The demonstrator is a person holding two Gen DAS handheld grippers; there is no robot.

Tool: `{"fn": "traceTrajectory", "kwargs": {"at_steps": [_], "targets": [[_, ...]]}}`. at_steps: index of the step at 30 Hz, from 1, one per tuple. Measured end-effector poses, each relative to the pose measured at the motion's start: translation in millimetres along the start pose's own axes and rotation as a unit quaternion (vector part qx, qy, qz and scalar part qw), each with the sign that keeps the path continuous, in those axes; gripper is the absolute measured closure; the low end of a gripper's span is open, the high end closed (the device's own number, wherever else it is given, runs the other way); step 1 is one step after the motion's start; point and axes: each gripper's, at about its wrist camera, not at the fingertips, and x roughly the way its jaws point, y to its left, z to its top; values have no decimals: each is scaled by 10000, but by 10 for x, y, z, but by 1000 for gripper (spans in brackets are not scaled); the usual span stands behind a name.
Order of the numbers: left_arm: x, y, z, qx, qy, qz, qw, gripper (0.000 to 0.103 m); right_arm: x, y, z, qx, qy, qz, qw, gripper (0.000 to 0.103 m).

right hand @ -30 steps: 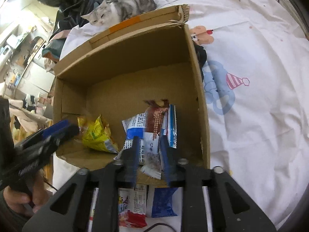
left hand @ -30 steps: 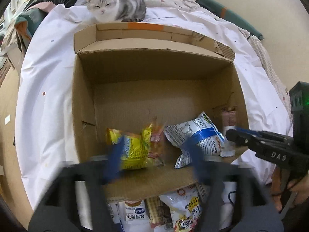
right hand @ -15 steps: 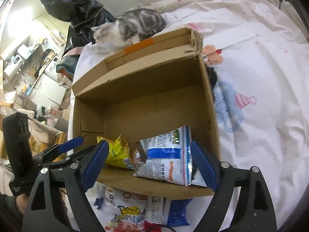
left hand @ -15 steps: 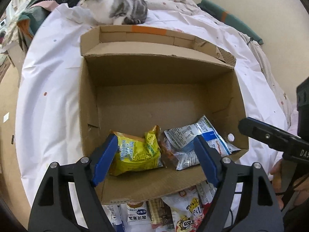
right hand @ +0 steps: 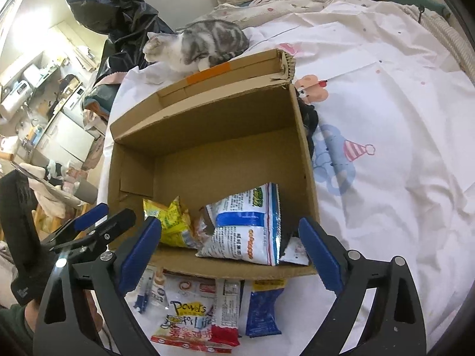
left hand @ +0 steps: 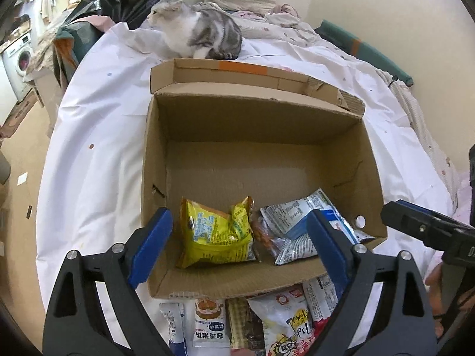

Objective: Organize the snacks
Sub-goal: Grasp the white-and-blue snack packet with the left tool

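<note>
An open cardboard box (left hand: 154, 163) stands on a white bed sheet. A yellow snack packet (left hand: 216, 231) and a white-and-blue packet (left hand: 297, 219) lie on its floor at the near side, also seen as the yellow packet (right hand: 169, 219) and white-and-blue packet (right hand: 246, 231). My left gripper (left hand: 237, 228) hovers above the box's near edge, jaws opening, holding nothing. My right gripper (right hand: 230, 228) hovers over the same edge, jaws opening wide, pads off the packet. Several loose packets (left hand: 282, 320) lie on the sheet in front of the box, among them a blue one (right hand: 262, 308).
A grey-and-white cat (left hand: 199, 35) sits on the bed just behind the box's far flap (left hand: 237, 69). One finger (left hand: 415, 225) of the right gripper shows at the box's right corner. A wall runs along the bed's right side; cluttered furniture stands off to the left.
The right gripper let go of the white-and-blue packet, which now lies in the box, and opened wide. Both grippers drew back and up. The left jaws widened. The cat turned its head.
</note>
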Motion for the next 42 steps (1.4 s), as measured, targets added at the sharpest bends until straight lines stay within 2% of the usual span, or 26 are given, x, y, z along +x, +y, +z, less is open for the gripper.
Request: {"fn": "traceTrajectory", "kwargs": {"at_steps": [3, 6, 12, 17, 19, 21, 27, 30, 31, 32, 35, 36, 38, 42], "targets": [[-44, -27, -60, -42, -31, -45, 10000, 13, -62, 13, -31, 5, -105, -12, 9999, 7], [-175, -111, -132, 307, -301, 207, 9989, 13, -143, 34, -70, -53, -218, -104, 9997, 7], [-467, 83, -254, 127, -405, 387, 9983, 13, -308, 6, -240, -118, -219, -233, 9994, 7], [-465, 472, -492, -481, 208, 550, 9971, 13, -321, -128, -476, 270, 93, -43, 9996, 7], [-364, 600, -579, -653, 576, 681, 9939, 13, -290, -184, -560, 483, 257, -12, 9985, 7], [-204, 681, -677, -789, 1059, 598, 9894, 15, -263, -240, -633, 660, 370, -27, 9971, 7], [171, 776, -945, -888, 1851, 760, 9757, 28, -227, -294, -696, 877, 430, -70, 9952, 7], [385, 857, -1083, -1156, 2298, 669, 9640, 52, -158, -302, -708, 857, 537, -206, 9947, 7], [438, 854, -1117, -1142, 2397, 674, 9617, 56, -142, -311, -713, 857, 568, -210, 9945, 7], [461, 827, -1131, -1053, 2427, 719, 9617, 58, -121, -315, -712, 859, 607, -210, 9942, 7], [492, 736, -1153, -736, 2505, 802, 9620, 75, -68, -307, -726, 828, 708, -228, 9938, 7], [491, 725, -1161, -711, 2506, 813, 9621, 87, -54, -298, -732, 812, 733, -236, 9937, 7], [486, 705, -1161, -661, 2509, 846, 9620, 88, -17, -262, -735, 779, 790, -263, 9935, 7], [324, 681, -1082, -653, 2194, 1026, 9680, 88, 111, -156, -728, 675, 957, -272, 9927, 7]]}}
